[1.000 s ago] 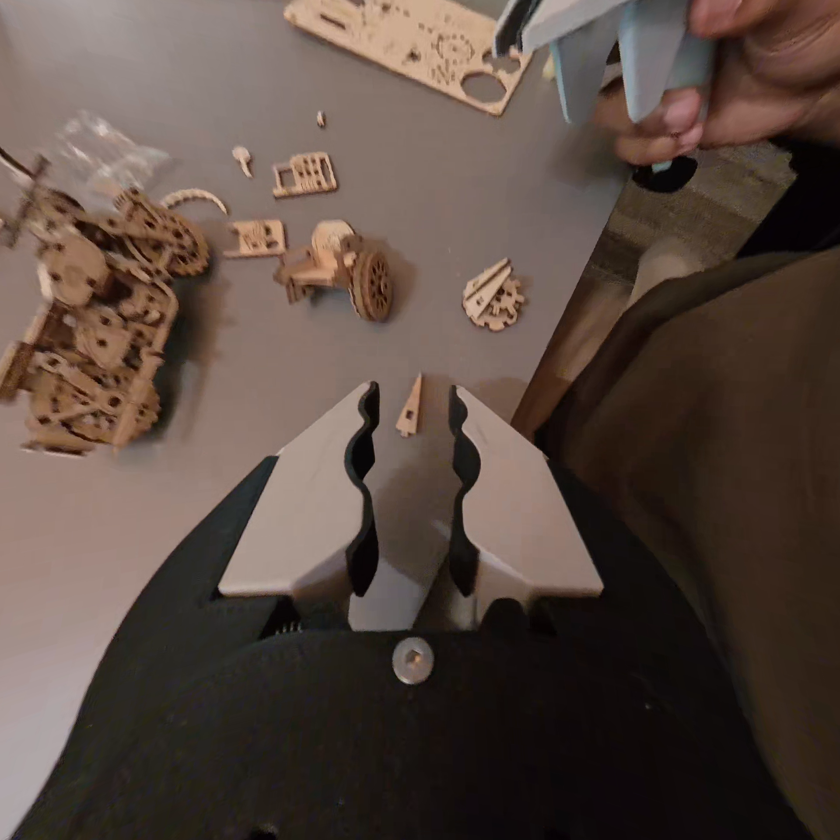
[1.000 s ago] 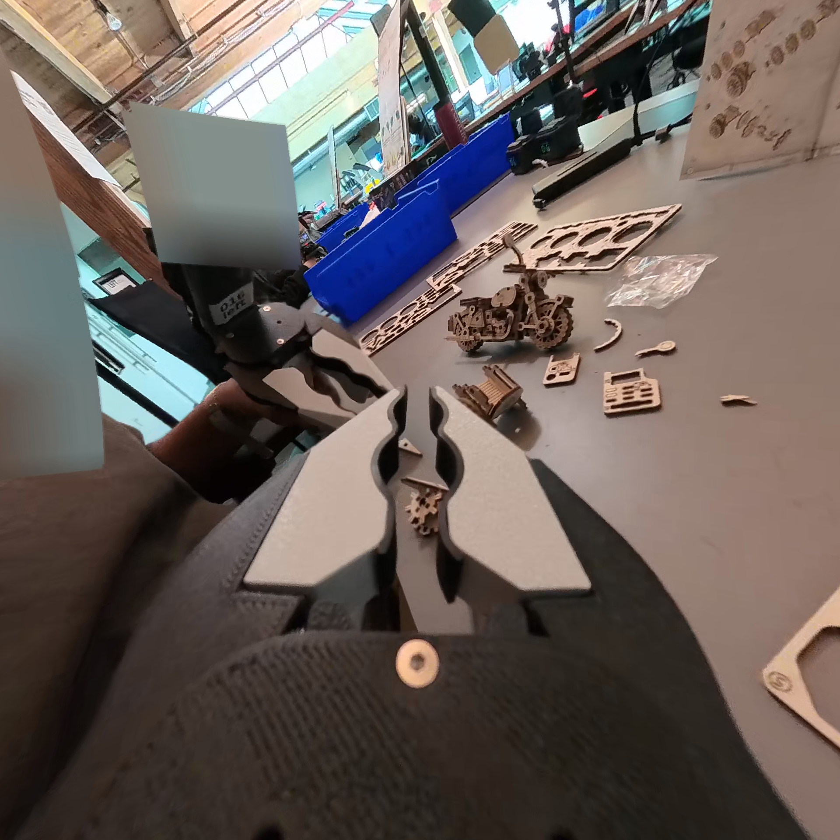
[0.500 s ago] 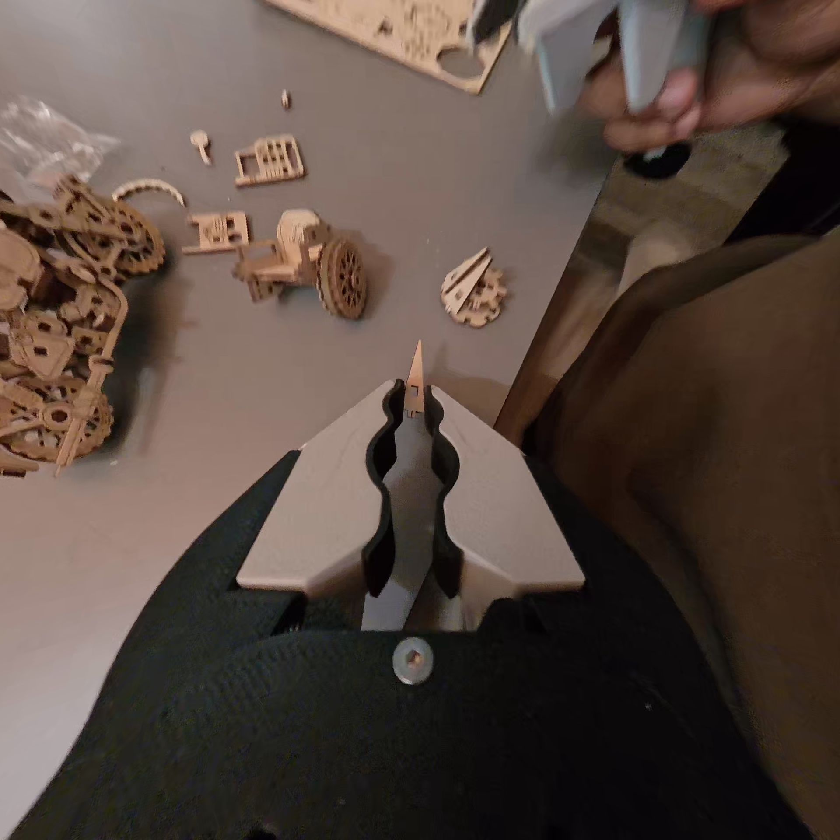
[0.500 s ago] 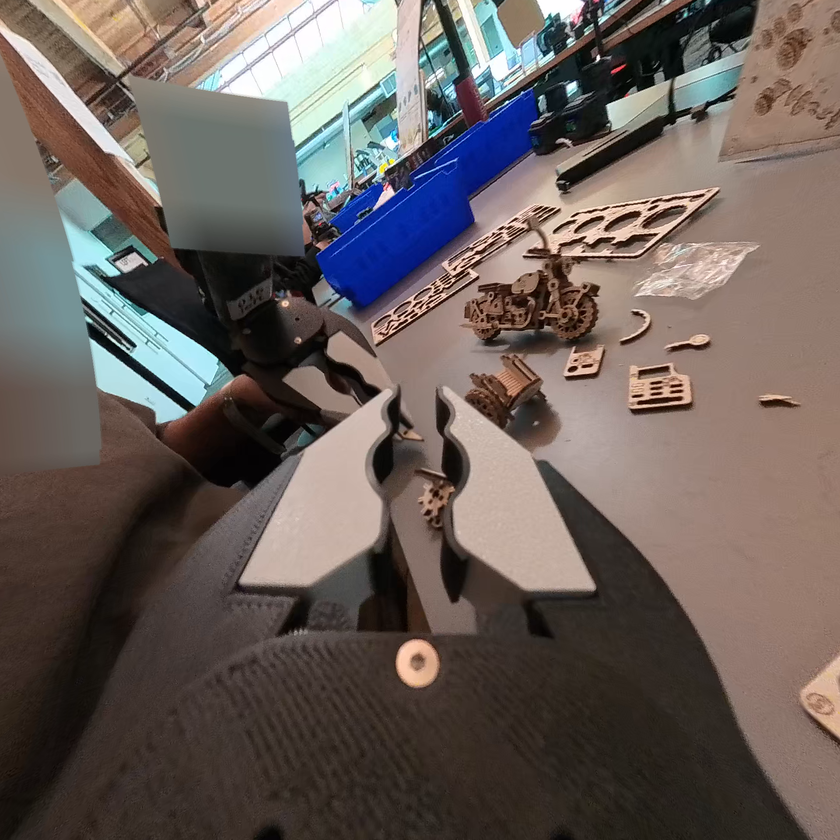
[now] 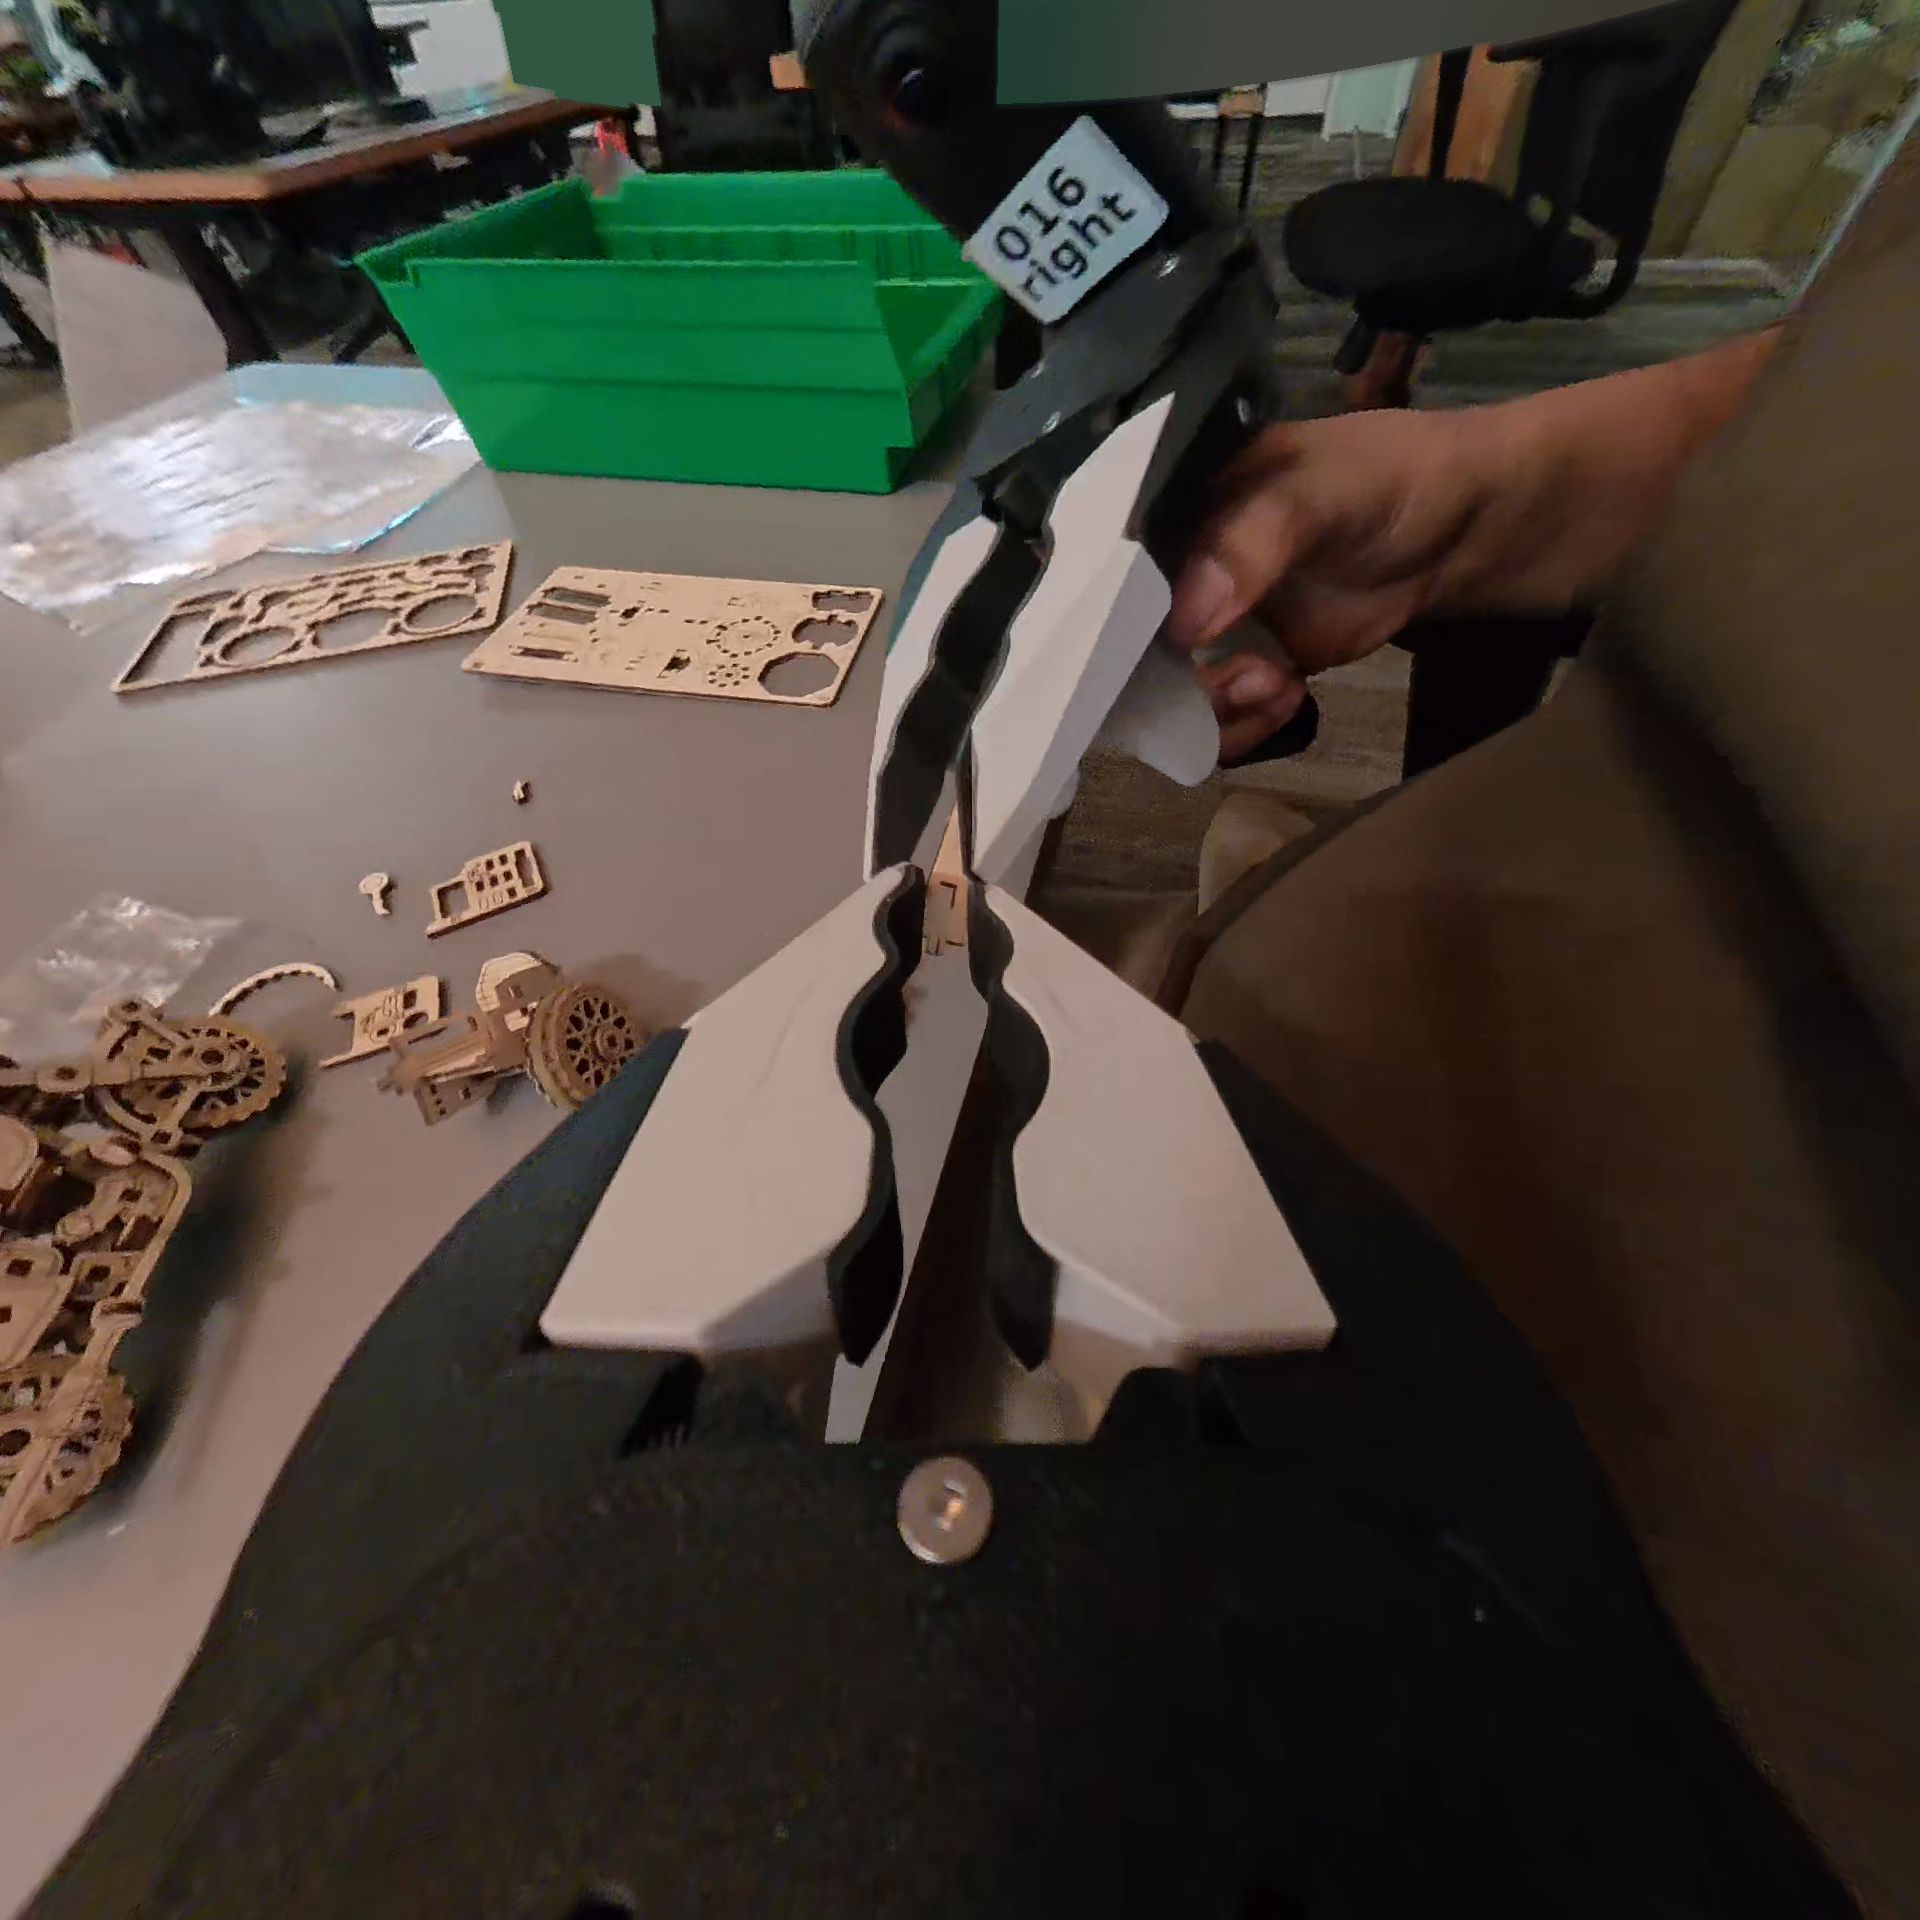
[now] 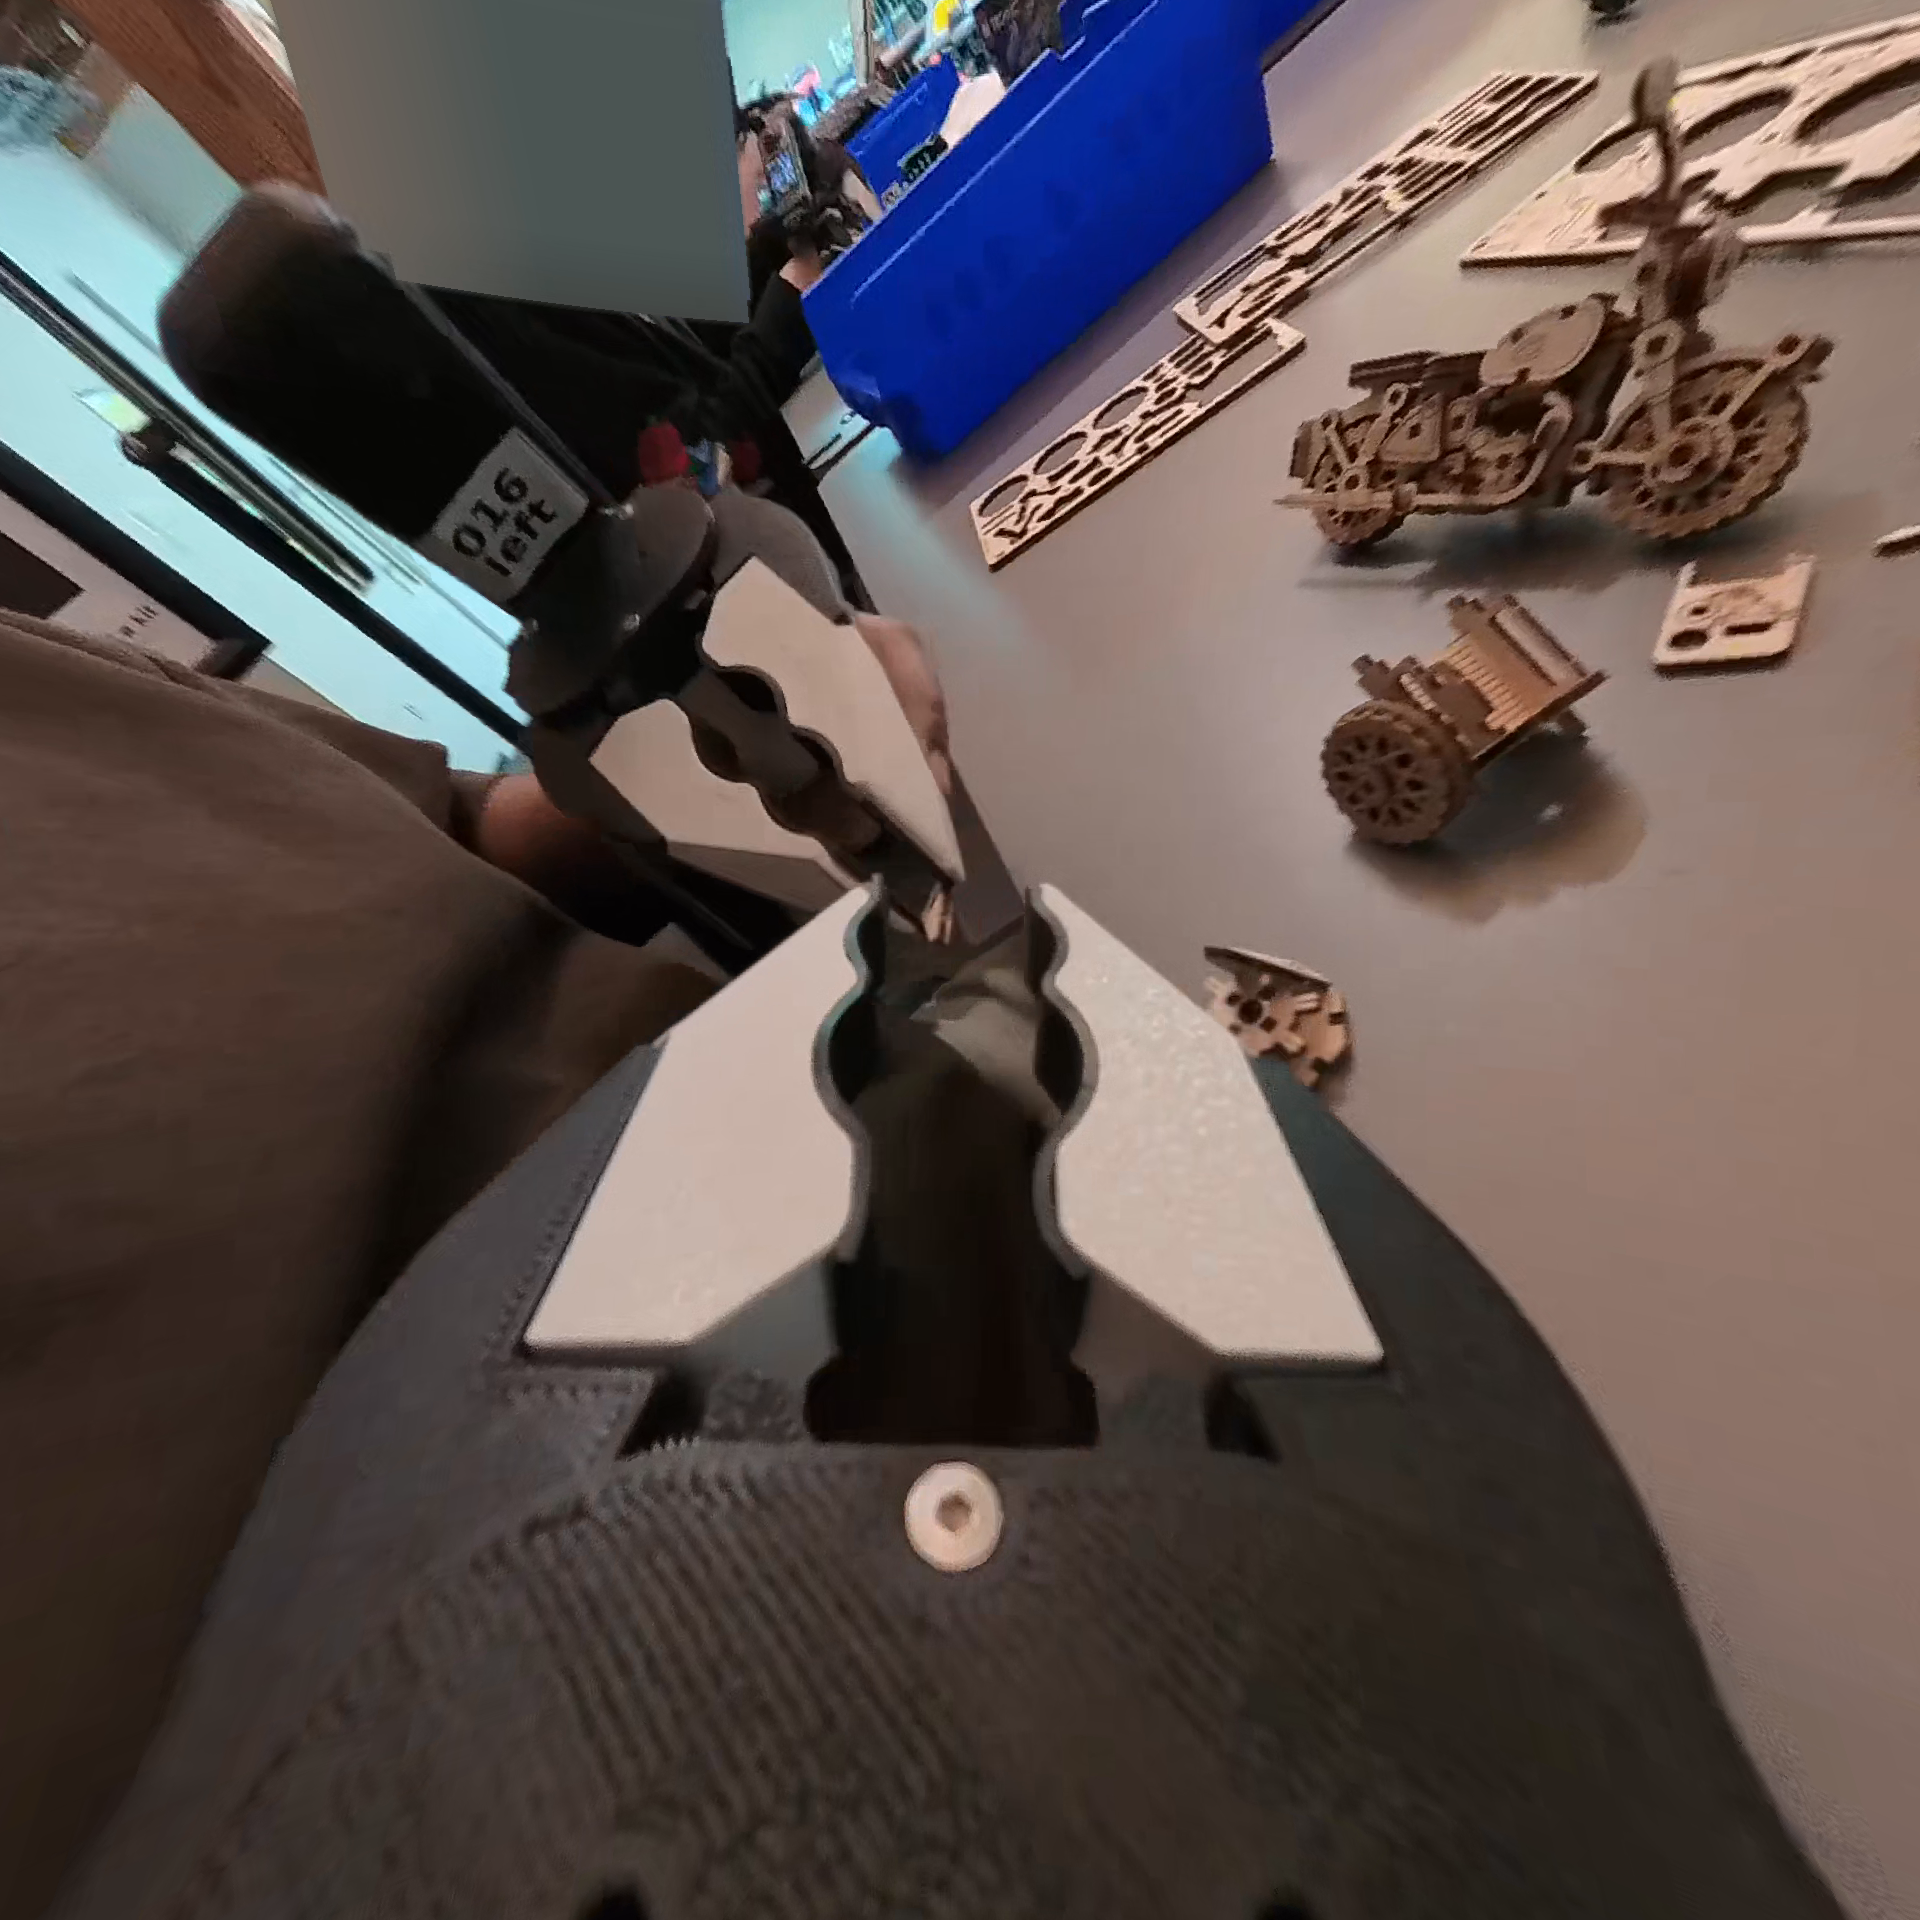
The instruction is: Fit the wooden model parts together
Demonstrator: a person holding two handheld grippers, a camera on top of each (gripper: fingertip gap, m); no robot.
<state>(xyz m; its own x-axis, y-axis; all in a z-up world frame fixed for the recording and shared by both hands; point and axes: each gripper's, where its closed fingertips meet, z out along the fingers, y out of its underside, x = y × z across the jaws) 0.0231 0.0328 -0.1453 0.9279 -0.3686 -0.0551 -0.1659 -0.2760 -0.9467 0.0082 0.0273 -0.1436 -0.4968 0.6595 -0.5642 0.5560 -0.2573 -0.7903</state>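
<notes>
My left tongs [image 5: 948, 896] pinch a thin wooden sliver [image 5: 945, 902] off the grey surface [image 5: 665, 790]; the right tongs [image 6: 951, 914], slightly parted, straddle its tip, so I'd close gently, keeping it straight.

Each wrist camera looks along its own fingers, facing the other close up; both share the bench [image 5: 675, 790] edge.

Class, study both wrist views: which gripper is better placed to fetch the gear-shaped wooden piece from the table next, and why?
Probably the right gripper. Its jaws stand open and hold nothing, and the gear-shaped piece lies just beside its tips. The left gripper is shut on a pointed wooden sliver.
</notes>
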